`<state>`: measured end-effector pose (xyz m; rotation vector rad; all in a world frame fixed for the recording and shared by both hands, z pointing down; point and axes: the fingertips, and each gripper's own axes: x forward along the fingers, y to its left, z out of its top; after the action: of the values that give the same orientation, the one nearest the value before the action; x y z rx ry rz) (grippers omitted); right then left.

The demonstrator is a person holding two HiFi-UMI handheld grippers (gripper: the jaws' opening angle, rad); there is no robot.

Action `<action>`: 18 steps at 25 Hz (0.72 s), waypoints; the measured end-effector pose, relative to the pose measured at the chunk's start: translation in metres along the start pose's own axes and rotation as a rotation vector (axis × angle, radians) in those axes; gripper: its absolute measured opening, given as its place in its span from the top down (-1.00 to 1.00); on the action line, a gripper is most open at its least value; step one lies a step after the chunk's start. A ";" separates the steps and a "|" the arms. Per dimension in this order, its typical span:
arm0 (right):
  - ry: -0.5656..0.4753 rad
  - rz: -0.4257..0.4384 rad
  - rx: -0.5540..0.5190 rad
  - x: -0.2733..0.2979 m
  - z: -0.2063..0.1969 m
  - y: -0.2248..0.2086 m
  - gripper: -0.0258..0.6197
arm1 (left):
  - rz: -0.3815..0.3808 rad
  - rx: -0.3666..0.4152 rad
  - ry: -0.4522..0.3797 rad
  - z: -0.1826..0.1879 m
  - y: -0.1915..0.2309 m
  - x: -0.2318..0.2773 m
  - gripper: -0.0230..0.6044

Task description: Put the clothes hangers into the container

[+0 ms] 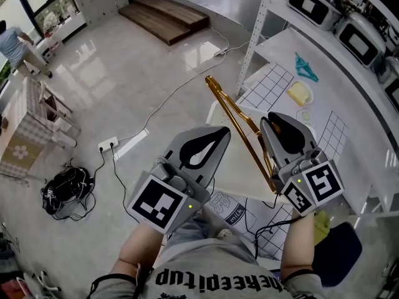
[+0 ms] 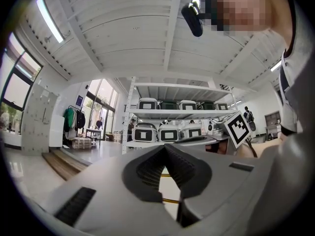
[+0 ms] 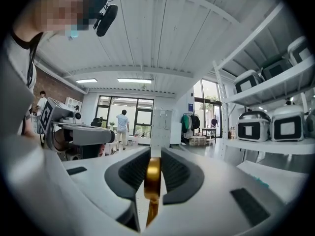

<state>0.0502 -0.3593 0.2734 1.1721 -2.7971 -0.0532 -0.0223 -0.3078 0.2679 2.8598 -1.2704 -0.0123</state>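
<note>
A golden clothes hanger (image 1: pixel 237 120) slants up and to the left from my right gripper (image 1: pixel 277 124), whose jaws are shut on its lower end. In the right gripper view the gold bar (image 3: pixel 152 178) stands upright between the ribbed pads (image 3: pixel 132 170), right at the gripper (image 3: pixel 152 154) tips. My left gripper (image 1: pixel 222 130) is raised beside it with its jaws shut and nothing in them; its tips (image 2: pixel 165 149) meet in the left gripper view. Below the hanger lies what looks like a white container (image 1: pixel 240 161).
A white metal shelf (image 1: pixel 255 36) with rice cookers (image 1: pixel 312 5) stands at the right. Its table top carries grid mats, a teal item (image 1: pixel 305 67) and a yellow one (image 1: pixel 299 93). Cables, a power strip (image 1: pixel 107 144) and a black bundle (image 1: pixel 65 192) lie on the floor at left.
</note>
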 end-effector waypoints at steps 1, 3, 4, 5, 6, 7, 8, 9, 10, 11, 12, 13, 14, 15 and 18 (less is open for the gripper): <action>0.001 0.002 0.008 -0.001 -0.001 -0.001 0.64 | -0.003 0.000 0.001 0.000 -0.001 0.002 0.86; -0.001 0.005 0.031 -0.003 -0.001 -0.002 0.64 | -0.011 0.001 0.004 0.000 -0.003 0.005 0.86; -0.002 0.006 0.044 -0.004 -0.001 -0.004 0.64 | -0.016 0.002 0.004 0.000 -0.005 0.007 0.86; -0.005 0.006 0.055 -0.006 0.000 -0.005 0.64 | -0.020 0.002 0.005 0.000 -0.006 0.009 0.86; -0.008 0.007 0.066 -0.008 0.000 -0.006 0.64 | -0.024 0.000 0.006 -0.001 -0.008 0.011 0.86; -0.012 0.007 0.076 -0.009 0.000 -0.007 0.64 | -0.028 -0.001 0.007 -0.001 -0.009 0.012 0.86; -0.017 0.006 0.084 -0.011 0.001 -0.009 0.63 | -0.032 -0.003 0.008 -0.001 -0.010 0.014 0.86; -0.023 0.002 0.090 -0.013 0.003 -0.010 0.63 | -0.036 -0.003 0.009 -0.001 -0.012 0.016 0.86; -0.030 -0.004 0.093 -0.016 0.004 -0.013 0.62 | -0.040 -0.002 0.009 0.000 -0.013 0.017 0.86; -0.036 -0.009 0.095 -0.018 0.006 -0.015 0.62 | -0.045 -0.001 0.009 0.000 -0.014 0.019 0.86; -0.042 -0.014 0.096 -0.020 0.008 -0.017 0.62 | -0.050 0.000 0.008 0.000 -0.016 0.021 0.86; -0.047 -0.021 0.096 -0.022 0.010 -0.019 0.62 | -0.056 0.002 0.007 0.001 -0.017 0.023 0.86; -0.050 -0.028 0.093 -0.024 0.011 -0.020 0.62 | -0.062 0.002 0.005 0.001 -0.019 0.025 0.86; -0.051 -0.033 0.091 -0.027 0.011 -0.021 0.62 | -0.070 0.002 0.004 0.002 -0.022 0.027 0.86; -0.049 -0.044 0.095 -0.037 0.010 -0.021 0.66 | -0.097 0.001 0.001 0.003 -0.031 0.033 0.86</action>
<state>0.0897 -0.3479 0.2590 1.2700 -2.8449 0.0491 0.0227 -0.3113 0.2648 2.9194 -1.1300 -0.0109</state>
